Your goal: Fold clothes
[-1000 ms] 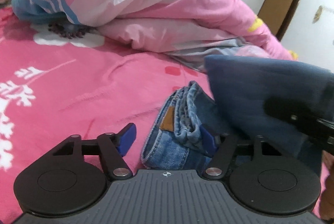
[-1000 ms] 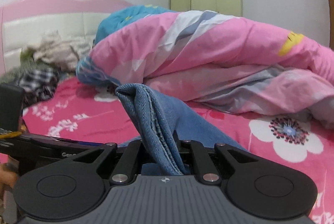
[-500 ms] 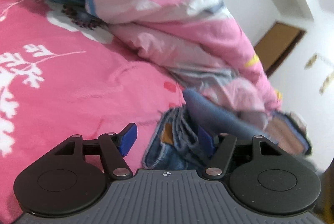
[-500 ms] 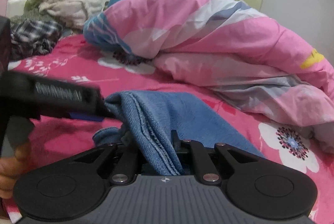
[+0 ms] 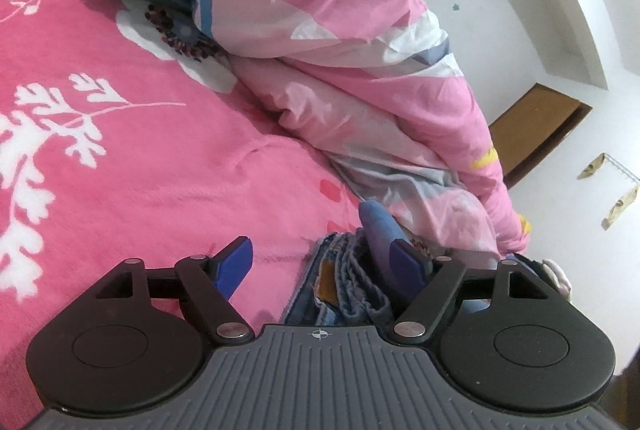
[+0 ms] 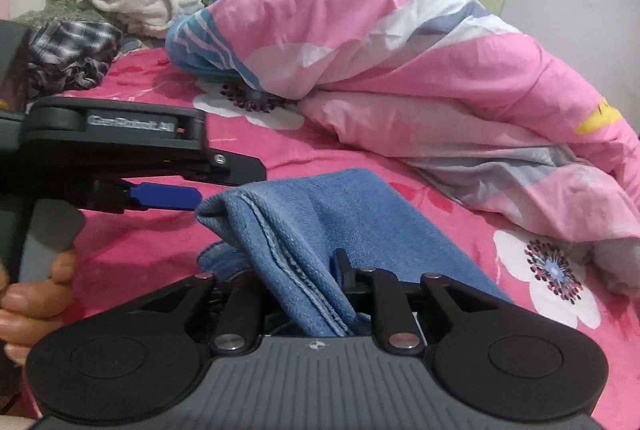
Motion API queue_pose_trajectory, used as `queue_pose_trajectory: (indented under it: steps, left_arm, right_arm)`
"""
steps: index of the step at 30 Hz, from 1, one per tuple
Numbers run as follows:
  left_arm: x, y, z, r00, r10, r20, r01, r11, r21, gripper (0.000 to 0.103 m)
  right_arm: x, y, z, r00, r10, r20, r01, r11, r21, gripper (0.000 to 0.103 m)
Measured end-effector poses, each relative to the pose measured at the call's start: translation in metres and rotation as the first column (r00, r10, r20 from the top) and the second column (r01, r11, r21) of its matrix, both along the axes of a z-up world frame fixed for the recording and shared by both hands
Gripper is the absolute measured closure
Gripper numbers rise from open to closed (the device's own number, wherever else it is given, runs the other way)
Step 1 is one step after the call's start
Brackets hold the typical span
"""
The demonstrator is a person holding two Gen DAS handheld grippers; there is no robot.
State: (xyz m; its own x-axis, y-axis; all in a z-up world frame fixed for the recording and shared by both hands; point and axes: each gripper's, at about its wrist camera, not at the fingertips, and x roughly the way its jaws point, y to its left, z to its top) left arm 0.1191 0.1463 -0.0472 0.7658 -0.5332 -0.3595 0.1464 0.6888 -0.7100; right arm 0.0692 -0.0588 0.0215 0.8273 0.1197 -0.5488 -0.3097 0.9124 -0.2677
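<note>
Lowered toward the pink bedsheet (image 6: 132, 242), the folded jeans (image 6: 320, 222) now sag at twelve o'clock from the right gripper (image 6: 298, 294), its jaws just easing off the denim between them, while the left gripper (image 5: 320, 262), jaws spreading wider, holds nothing, seemingly to lay the fold flat.

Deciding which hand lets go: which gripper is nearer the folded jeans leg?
Right. The folded jeans leg runs deep between the fingers of the right gripper; the left gripper only reaches its folded corner with open fingers. Both jaws have just been opening.
</note>
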Motion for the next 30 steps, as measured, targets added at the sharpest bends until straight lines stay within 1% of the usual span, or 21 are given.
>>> queue_pose_trajectory:
  steps: [5,8,9,11,12,14,16,18,20,21,22,23,24,25,26,28,29,30]
  left_arm:
    - [0.0,0.004,-0.001,1.0,0.024,0.008,-0.024,1.0,-0.017,0.027]
    - [0.0,0.008,-0.003,0.999,0.038,0.003,-0.038,0.999,-0.024,0.026]
    - [0.0,0.009,-0.003,0.999,0.041,0.001,-0.041,0.999,-0.027,0.026]
    - [0.0,0.011,-0.005,0.999,0.047,-0.002,-0.047,0.998,-0.031,0.026]
    - [0.0,0.011,-0.005,0.999,0.047,-0.002,-0.047,0.998,-0.032,0.026]
    - [0.001,0.012,-0.005,0.999,0.048,-0.002,-0.048,0.998,-0.032,0.025]
    - [0.002,0.011,-0.005,0.999,0.041,0.001,-0.041,0.999,-0.027,0.024]
    - [0.002,0.009,-0.005,0.999,0.032,0.001,-0.032,0.999,-0.021,0.022]
    - [0.004,0.007,-0.006,1.0,0.019,-0.003,-0.019,1.0,-0.016,0.021]
    - [0.005,0.007,-0.006,1.0,0.008,-0.006,-0.008,1.0,-0.018,0.019]
    - [0.005,0.007,-0.006,1.0,-0.001,-0.008,0.001,1.0,-0.03,0.019]
    - [0.006,0.007,-0.007,1.0,-0.01,-0.011,0.009,0.999,-0.042,0.016]
    - [0.006,0.008,-0.007,1.0,-0.018,-0.012,0.017,0.998,-0.064,0.011]
    - [0.007,0.009,-0.007,1.0,-0.027,-0.013,0.026,0.996,-0.086,0.007]
    - [0.007,0.01,-0.007,0.999,-0.033,-0.008,0.032,0.993,-0.11,0.002]
    - [0.01,0.009,-0.007,0.998,-0.058,-0.01,0.056,0.988,-0.141,0.001]
    - [0.012,0.008,-0.007,0.997,-0.075,-0.017,0.072,0.986,-0.153,0.0]
    - [0.016,0.004,-0.008,0.994,-0.104,-0.041,0.097,0.984,-0.15,0.0]
  right_arm:
    - [0.002,0.011,0.001,1.0,0.017,0.015,-0.017,1.0,-0.018,0.075]
    - [-0.001,0.018,0.003,0.999,0.034,0.026,-0.033,0.999,-0.021,0.066]
    - [-0.007,0.019,0.006,0.997,0.061,0.042,-0.06,0.998,-0.016,0.06]
    - [-0.02,0.02,0.012,0.99,0.118,0.075,-0.118,0.993,-0.008,0.056]
    - [-0.027,0.017,0.017,0.986,0.141,0.087,-0.142,0.99,0.015,0.049]
    - [-0.041,0.011,0.027,0.977,0.183,0.112,-0.191,0.98,0.062,0.048]
    - [-0.052,-0.003,0.039,0.973,0.197,0.118,-0.211,0.97,0.122,0.048]
    - [-0.057,-0.022,0.046,0.98,0.162,0.112,-0.179,0.97,0.167,0.048]
    - [-0.056,-0.053,0.049,0.995,0.073,0.068,-0.087,0.967,0.24,0.048]
    - [-0.054,-0.075,0.048,1.0,0.01,0.023,-0.017,0.953,0.304,0.048]
    - [-0.052,-0.097,0.047,0.998,-0.05,-0.028,0.057,0.929,0.365,0.048]
    - [-0.049,-0.122,0.04,0.99,-0.096,-0.099,0.132,0.88,0.457,0.047]
    - [-0.046,-0.147,0.033,0.975,-0.133,-0.177,0.209,0.815,0.541,0.047]
    - [-0.042,-0.172,0.027,0.953,-0.159,-0.256,0.287,0.737,0.612,0.047]
    - [-0.039,-0.197,0.02,0.925,-0.175,-0.336,0.366,0.648,0.668,0.047]
    - [-0.035,-0.228,0.001,0.884,-0.143,-0.445,0.452,0.503,0.737,0.046]
    - [-0.032,-0.239,-0.009,0.863,-0.123,-0.49,0.489,0.443,0.751,0.046]
    - [-0.03,-0.246,-0.018,0.846,-0.101,-0.523,0.517,0.394,0.76,0.046]
